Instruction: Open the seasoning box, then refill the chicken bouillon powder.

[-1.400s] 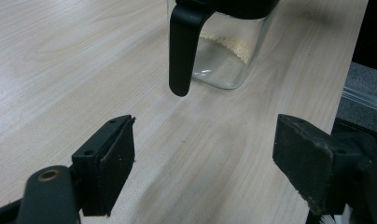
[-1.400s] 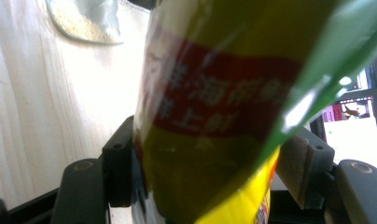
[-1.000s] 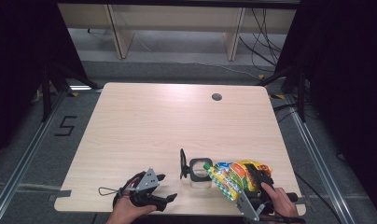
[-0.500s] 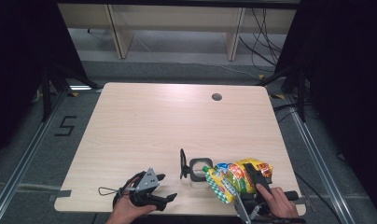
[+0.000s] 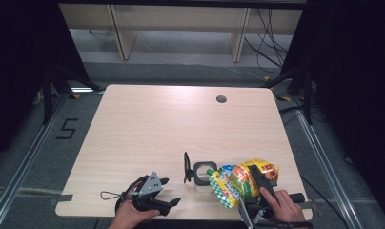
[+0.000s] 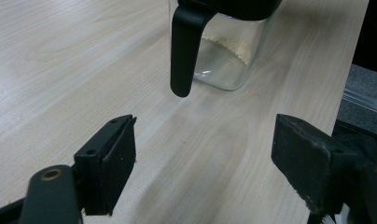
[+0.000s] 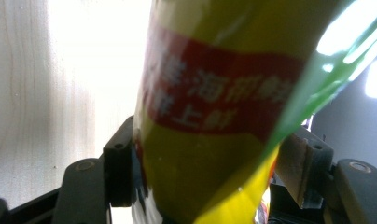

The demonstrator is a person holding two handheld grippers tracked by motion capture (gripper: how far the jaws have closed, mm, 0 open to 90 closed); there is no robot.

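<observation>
A yellow and green snack bag (image 5: 228,185) with a red band (image 7: 214,93) hangs tilted over the table's front right. My right gripper (image 5: 255,181) is shut on it, its jaws (image 7: 205,172) pressing the bag from both sides. The bag's lower end sits beside a clear glass jar (image 5: 201,172) with a black lid and handle. In the left gripper view the jar (image 6: 224,56) holds a thin layer of pale grains, and its handle (image 6: 183,51) hangs down toward me. My left gripper (image 5: 169,192) rests near the front edge, left of the jar. Its fingers (image 6: 109,168) stand open and apart from the jar.
The light wooden table (image 5: 171,129) has a round cable hole (image 5: 221,99) at the back right. Its front edge lies just under both hands. Metal rails and dark floor flank it, with shelving legs behind.
</observation>
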